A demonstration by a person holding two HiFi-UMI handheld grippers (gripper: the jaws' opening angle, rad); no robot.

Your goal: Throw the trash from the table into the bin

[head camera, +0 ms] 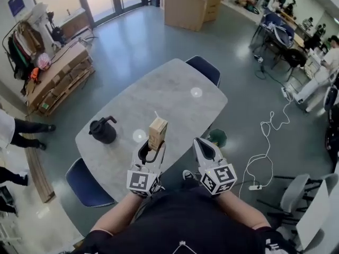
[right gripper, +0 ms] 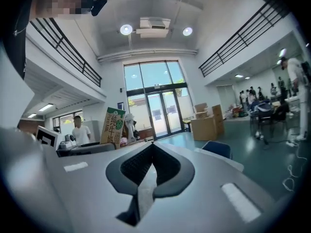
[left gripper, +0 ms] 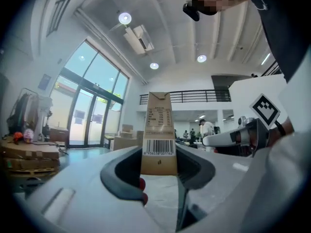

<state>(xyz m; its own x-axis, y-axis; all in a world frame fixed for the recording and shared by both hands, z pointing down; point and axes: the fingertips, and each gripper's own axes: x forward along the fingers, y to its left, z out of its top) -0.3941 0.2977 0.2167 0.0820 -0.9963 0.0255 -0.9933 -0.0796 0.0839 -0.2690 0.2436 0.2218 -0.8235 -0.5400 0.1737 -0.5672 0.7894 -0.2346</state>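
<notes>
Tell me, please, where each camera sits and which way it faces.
Head view: on the person's head, looking steeply down at the table; forearms, left gripper and right gripper show.
Left gripper view: on the left gripper, looking along its jaws, shut on the carton; right gripper shows at right.
Right gripper view: on the right gripper, looking along its shut, empty jaws toward glass doors.
Shared: all three show the carton.

**Parts the views are not showing fully**

The left gripper [head camera: 150, 155] is covering the bottom of the carton [head camera: 158, 133], and the carton's small print is appearing too fine to read. The table [head camera: 175, 97] is hiding part of the near blue chair [head camera: 85, 184]. A green object [head camera: 217, 137] is peeking out beside the table edge, and its kind cannot be told.
</notes>
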